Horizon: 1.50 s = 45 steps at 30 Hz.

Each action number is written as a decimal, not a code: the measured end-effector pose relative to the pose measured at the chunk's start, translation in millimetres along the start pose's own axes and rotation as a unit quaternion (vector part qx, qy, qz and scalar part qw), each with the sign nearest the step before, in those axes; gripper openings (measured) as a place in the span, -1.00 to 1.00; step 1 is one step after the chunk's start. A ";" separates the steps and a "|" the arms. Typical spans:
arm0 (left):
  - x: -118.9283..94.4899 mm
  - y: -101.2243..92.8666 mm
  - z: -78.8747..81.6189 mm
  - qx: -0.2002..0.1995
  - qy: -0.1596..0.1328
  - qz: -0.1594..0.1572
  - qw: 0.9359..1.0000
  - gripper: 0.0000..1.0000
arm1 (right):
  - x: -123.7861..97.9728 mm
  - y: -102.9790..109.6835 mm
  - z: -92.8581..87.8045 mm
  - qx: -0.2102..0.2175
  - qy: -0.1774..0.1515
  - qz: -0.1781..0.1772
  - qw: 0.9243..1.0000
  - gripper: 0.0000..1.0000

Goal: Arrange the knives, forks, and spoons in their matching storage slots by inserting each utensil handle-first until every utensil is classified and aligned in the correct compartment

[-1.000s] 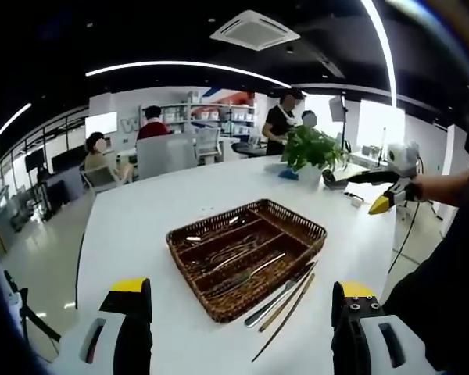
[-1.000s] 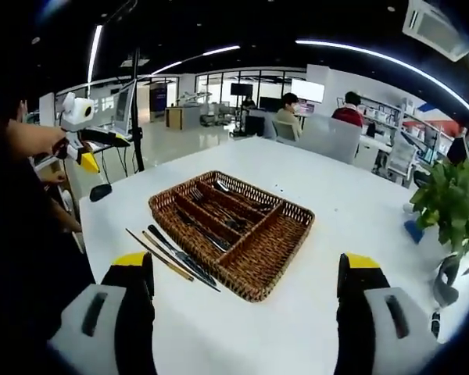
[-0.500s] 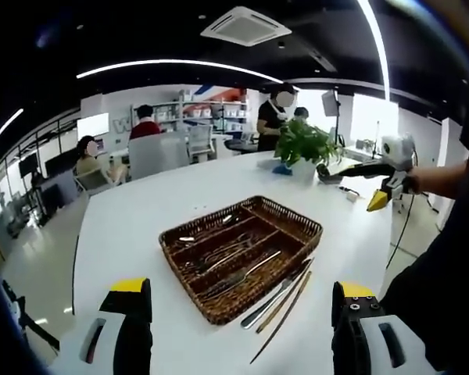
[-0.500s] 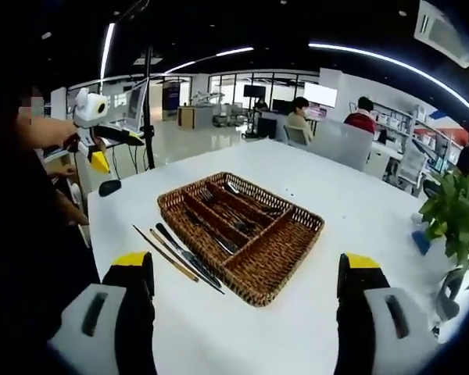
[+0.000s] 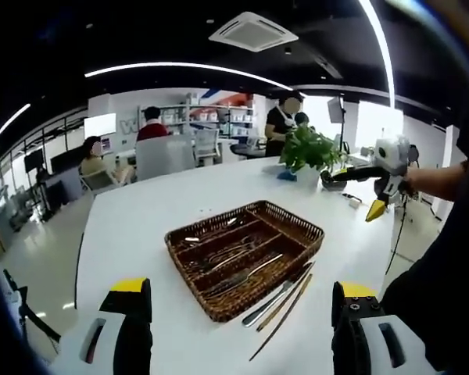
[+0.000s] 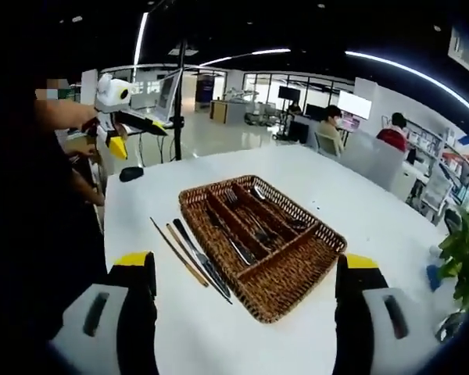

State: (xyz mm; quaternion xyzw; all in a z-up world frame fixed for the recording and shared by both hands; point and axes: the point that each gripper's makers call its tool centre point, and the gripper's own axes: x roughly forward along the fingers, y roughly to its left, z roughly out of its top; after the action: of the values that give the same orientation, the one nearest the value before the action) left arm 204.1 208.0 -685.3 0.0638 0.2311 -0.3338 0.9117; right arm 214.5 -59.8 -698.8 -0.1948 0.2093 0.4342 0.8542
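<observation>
Left gripper view: left gripper (image 5: 242,328) hovered over white table (image 5: 141,211), jaws wide apart, holding nothing. Wicker tray (image 5: 246,258) ahead, cutlery in compartments; loose utensils (image 5: 285,301) lay on table just beside tray's near edge. Right gripper (image 5: 371,191) raised at right.

Right gripper view: right gripper (image 6: 246,328) jaws spread, holding nothing. Tray (image 6: 262,234) central; loose utensils (image 6: 191,254) beside tray's left side. Left gripper (image 6: 117,129) raised at left; fingers' state unclear here.
</observation>
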 end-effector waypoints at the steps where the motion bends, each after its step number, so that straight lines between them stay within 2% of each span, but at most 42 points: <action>1: -2.0 -0.7 -1.2 -0.003 -0.002 0.001 1.000 1.00 | 5.9 5.3 -1.3 -0.005 -0.001 0.015 1.000 0.71; 4: -4.9 -1.5 -7.8 -0.007 0.004 0.003 1.000 1.00 | 20.3 12.7 -9.7 -0.001 0.005 0.033 0.999 0.63; 5: -6.2 1.4 -13.2 -0.004 0.014 0.013 1.000 1.00 | 26.0 16.5 -13.8 -0.007 0.005 0.042 0.999 0.59; 8: -11.0 2.0 -15.4 -0.011 0.011 0.014 1.000 1.00 | 36.5 27.2 -27.9 -0.005 0.025 0.067 0.997 0.35; 11: -15.4 1.4 -16.0 -0.011 0.010 0.016 1.000 1.00 | 44.7 37.3 -32.7 -0.022 0.023 0.085 0.996 0.29; 14: -20.5 3.3 -18.6 -0.016 0.010 0.023 1.000 1.00 | 56.9 47.3 -46.2 -0.058 0.039 0.108 0.992 0.00; 15: -21.6 3.9 -19.6 -0.016 0.011 0.025 0.999 1.00 | 60.7 50.7 -51.5 -0.056 0.044 0.119 0.990 -0.03; 18: -25.6 4.3 -22.6 -0.017 0.015 0.029 0.999 1.00 | 71.5 53.4 -61.9 -0.061 0.057 0.126 0.988 -0.03; 22: -31.5 4.5 -24.3 -0.017 0.015 0.030 0.999 1.00 | 80.1 55.7 -70.6 -0.057 0.069 0.138 0.986 -0.17; 25: -34.3 6.1 -24.5 -0.018 0.015 0.033 0.999 1.00 | 83.7 58.7 -71.7 -0.055 0.066 0.143 0.986 -0.18; 30: -38.5 7.5 -25.2 -0.019 0.016 0.037 0.999 1.00 | 94.9 67.5 -77.1 -0.063 0.071 0.161 0.982 -0.30; 35: -41.4 8.8 -26.3 -0.018 0.021 0.037 0.999 1.00 | 103.2 73.8 -90.4 -0.070 0.088 0.180 0.977 -0.61; 41: -45.6 13.4 -25.0 -0.017 0.024 0.041 0.999 1.00 | 111.4 75.8 -96.8 -0.084 0.098 0.189 0.973 -0.57; 45: -48.3 16.3 -26.4 -0.018 0.026 0.044 0.999 1.00 | 114.7 77.5 -98.8 -0.085 0.102 0.195 0.972 -0.66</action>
State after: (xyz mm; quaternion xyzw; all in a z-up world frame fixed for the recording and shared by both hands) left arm 172.2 255.6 -686.9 0.0660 0.2578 -0.2873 0.9201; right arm 193.5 7.5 -853.5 -0.2655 0.2920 0.5866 0.7073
